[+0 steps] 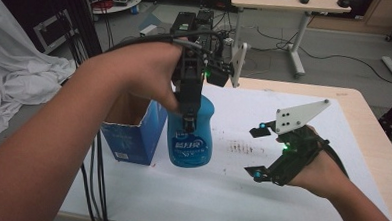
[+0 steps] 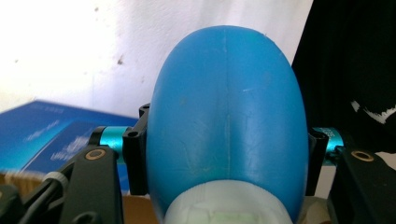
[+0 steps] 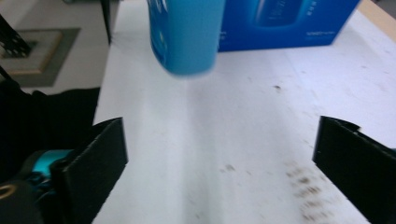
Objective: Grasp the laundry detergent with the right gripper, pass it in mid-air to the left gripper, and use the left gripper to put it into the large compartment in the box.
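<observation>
Above the table (image 1: 305, 135), beside the open blue box (image 1: 135, 133), the blue bottle (image 1: 191, 135) is held upright, long axis vertical, pinched near its top by the left hand-held gripper (image 1: 190, 108). The right hand-held gripper (image 1: 258, 153), nearby on the right, is spread and empty.

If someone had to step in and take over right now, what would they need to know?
Left gripper: shut on the blue bottle, gripped near its top and held clear of the table.
Right gripper: fingers wide open, nothing between them, low over the white table to the bottle's right.
Open blue box stands just left of the bottle.
Done: bottle is picked up.
Left: likely lower it into the box, though that is a guess; it is not inside yet.
</observation>
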### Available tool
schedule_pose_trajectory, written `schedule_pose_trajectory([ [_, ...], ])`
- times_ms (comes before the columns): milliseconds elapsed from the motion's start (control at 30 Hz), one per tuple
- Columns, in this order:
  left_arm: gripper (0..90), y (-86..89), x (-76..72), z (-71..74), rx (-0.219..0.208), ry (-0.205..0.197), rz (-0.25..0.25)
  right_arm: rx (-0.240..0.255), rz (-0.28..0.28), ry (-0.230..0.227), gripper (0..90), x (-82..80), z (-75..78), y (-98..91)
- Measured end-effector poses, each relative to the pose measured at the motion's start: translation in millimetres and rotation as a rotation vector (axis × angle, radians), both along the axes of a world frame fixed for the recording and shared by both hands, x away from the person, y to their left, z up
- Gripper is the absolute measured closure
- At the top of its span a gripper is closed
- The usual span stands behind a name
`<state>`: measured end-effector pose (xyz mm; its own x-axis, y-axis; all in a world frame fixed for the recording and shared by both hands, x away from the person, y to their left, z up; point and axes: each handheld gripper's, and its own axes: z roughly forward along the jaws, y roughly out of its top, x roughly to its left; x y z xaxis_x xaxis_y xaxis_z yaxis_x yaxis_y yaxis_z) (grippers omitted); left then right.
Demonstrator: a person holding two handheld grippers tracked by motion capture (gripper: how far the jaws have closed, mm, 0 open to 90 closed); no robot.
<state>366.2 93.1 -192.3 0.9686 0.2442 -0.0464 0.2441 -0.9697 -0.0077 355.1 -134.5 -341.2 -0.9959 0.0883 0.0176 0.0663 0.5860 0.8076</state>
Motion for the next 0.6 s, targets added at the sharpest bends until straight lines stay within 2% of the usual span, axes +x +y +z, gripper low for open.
schedule_pose_trajectory([
  [33,38.3,2.5,1.7,4.2,0.001,-0.006,0.013,-0.030,-0.004,-0.004,0.8,3.4,5.3,-3.9],
  [67,38.3,5.0,3.3,8.5,0.006,-0.011,0.024,-0.030,-0.004,-0.004,0.8,3.4,5.3,-3.9],
  [100,38.2,10.5,6.4,16.7,0.007,-0.027,0.050,-0.051,-0.007,-0.017,0.7,5.9,10.9,-7.7],
  [133,38.2,10.5,6.4,16.7,0.007,-0.027,0.050,-0.051,-0.007,-0.017,0.7,5.9,10.9,-7.7],
  [233,38.2,20.6,11.3,29.6,0.006,-0.034,0.102,-0.092,-0.013,-0.035,0.7,9.5,22.2,-14.4],
  [267,38.2,24.4,12.5,34.3,-0.001,-0.040,0.128,-0.092,-0.013,-0.035,0.7,9.5,22.2,-14.4],
  [300,38.2,33.2,16.1,44.6,-0.014,-0.050,0.177,-0.109,-0.019,-0.044,0.8,11.0,27.9,-17.8],
  [333,38.2,33.2,16.1,44.6,-0.014,-0.050,0.177,-0.109,-0.019,-0.044,0.8,11.0,27.9,-17.8],
  [367,38.2,38.9,17.9,50.5,-0.014,-0.051,0.209,-0.117,-0.020,-0.047,0.8,11.9,30.5,-19.4],
  [533,38.2,61.7,24.0,68.0,-0.034,-0.029,0.352,-0.159,-0.035,-0.073,0.8,14.6,40.2,-25.9],
  [567,38.2,70.2,25.9,74.3,-0.039,-0.040,0.418,-0.170,-0.039,-0.077,0.8,16.3,42.4,-28.5],
  [600,38.2,70.2,25.9,74.3,-0.039,-0.040,0.418,-0.170,-0.039,-0.077,0.8,16.3,42.4,-28.5],
])
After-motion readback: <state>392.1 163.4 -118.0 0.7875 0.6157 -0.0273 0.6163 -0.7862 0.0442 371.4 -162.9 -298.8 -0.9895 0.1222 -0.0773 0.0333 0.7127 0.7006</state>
